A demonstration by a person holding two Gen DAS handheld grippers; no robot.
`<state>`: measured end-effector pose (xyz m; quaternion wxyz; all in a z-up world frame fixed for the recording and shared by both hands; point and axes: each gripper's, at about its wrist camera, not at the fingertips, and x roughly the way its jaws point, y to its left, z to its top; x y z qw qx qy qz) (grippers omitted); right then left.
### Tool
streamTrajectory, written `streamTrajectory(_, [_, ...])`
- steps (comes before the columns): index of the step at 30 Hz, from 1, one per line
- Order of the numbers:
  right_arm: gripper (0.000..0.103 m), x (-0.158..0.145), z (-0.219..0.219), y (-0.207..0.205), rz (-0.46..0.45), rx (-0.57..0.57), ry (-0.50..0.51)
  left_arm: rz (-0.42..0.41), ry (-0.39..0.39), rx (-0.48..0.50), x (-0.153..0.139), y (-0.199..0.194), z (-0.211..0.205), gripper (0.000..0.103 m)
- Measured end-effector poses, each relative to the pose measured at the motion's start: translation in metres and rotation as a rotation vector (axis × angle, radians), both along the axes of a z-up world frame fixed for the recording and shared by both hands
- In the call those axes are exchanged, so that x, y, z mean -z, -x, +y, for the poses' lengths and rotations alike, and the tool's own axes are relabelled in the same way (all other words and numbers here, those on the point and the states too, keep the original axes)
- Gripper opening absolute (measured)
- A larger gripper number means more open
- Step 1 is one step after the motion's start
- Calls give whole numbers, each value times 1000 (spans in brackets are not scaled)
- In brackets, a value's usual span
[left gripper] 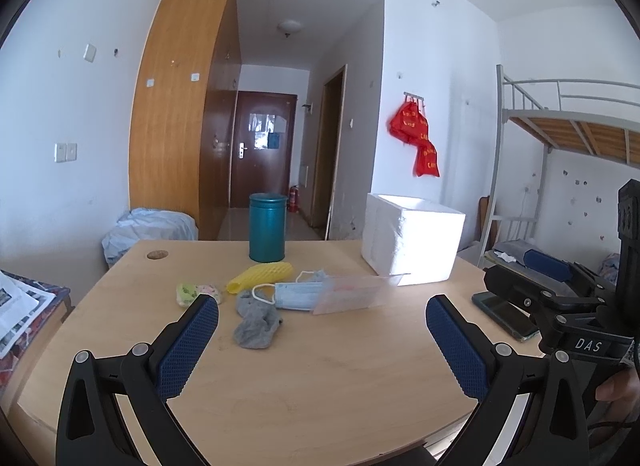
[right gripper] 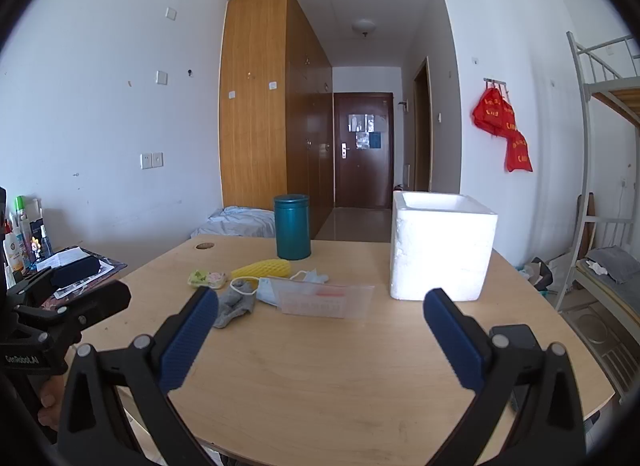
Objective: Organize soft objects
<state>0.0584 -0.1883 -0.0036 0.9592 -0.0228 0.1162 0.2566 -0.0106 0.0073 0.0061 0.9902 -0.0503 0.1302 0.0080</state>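
Observation:
A heap of soft things lies mid-table: a grey sock (left gripper: pixel 256 322) (right gripper: pixel 234 308), a blue face mask (left gripper: pixel 294 294) (right gripper: pixel 266 292), a yellow foam net sleeve (left gripper: pixel 260 276) (right gripper: pixel 262 268), a small green and pink pouch (left gripper: pixel 198 292) (right gripper: pixel 208 278) and a clear plastic packet (left gripper: pixel 352 292) (right gripper: pixel 324 298). A white foam box (left gripper: pixel 412 238) (right gripper: pixel 440 242) stands open-topped at the right. My left gripper (left gripper: pixel 322 306) hovers open short of the sock. My right gripper (right gripper: pixel 320 302) is open too, nothing between its fingers, near the table's front.
A teal lidded canister (left gripper: pixel 267 227) (right gripper: pixel 292 226) stands behind the heap. A dark phone (left gripper: pixel 506 314) lies at the table's right edge. A side shelf with bottles (right gripper: pixel 18 242) and papers sits left; a metal bunk bed (right gripper: pixel 600 185) stands right.

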Motion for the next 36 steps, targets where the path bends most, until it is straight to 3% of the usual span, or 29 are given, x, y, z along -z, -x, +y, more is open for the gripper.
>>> streamTrajectory(19, [103, 2, 2, 0, 8, -26, 7, -7, 9, -2, 2, 6, -1, 103])
streamTrajectory(29, [103, 5, 24, -22, 51, -102, 42, 26, 18, -26, 3, -8, 12, 103])
streamTrajectory(36, [103, 6, 35, -37, 64, -82, 66, 52, 48, -26, 3, -22, 23, 103])
